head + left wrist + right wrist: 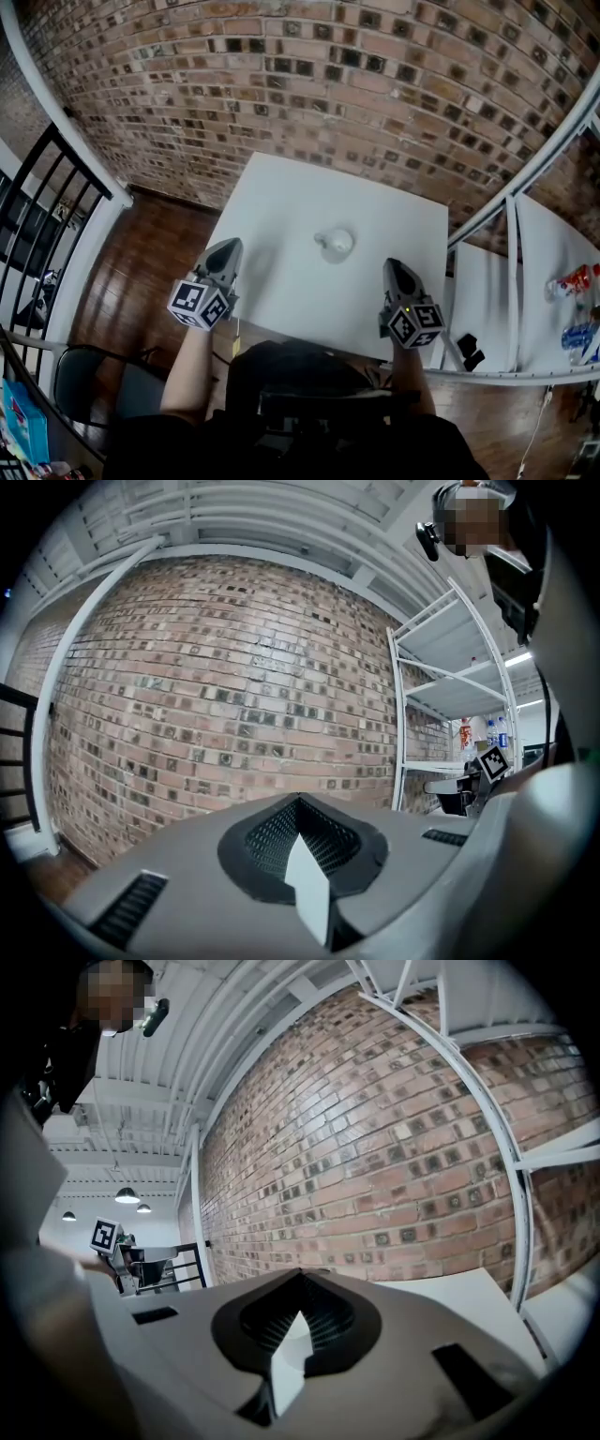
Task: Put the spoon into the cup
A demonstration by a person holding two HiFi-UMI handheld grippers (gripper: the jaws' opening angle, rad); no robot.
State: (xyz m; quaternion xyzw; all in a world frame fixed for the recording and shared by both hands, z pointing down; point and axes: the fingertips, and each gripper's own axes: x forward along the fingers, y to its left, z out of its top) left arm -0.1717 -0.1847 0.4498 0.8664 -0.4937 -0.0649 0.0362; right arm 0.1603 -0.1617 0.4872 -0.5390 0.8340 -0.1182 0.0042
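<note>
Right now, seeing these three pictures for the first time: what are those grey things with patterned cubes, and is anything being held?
There is no robot: a person holds a two-jaw gripper in each hand. The head view comes from a camera on the person's head, looking down on the left gripper, the right gripper and a white table. The two gripper views come from cameras riding on each gripper, looking along its jaws toward a brick wall. On the table stands a small white cup; I cannot make out a spoon. Both grippers have their jaws together and hold nothing.
</note>
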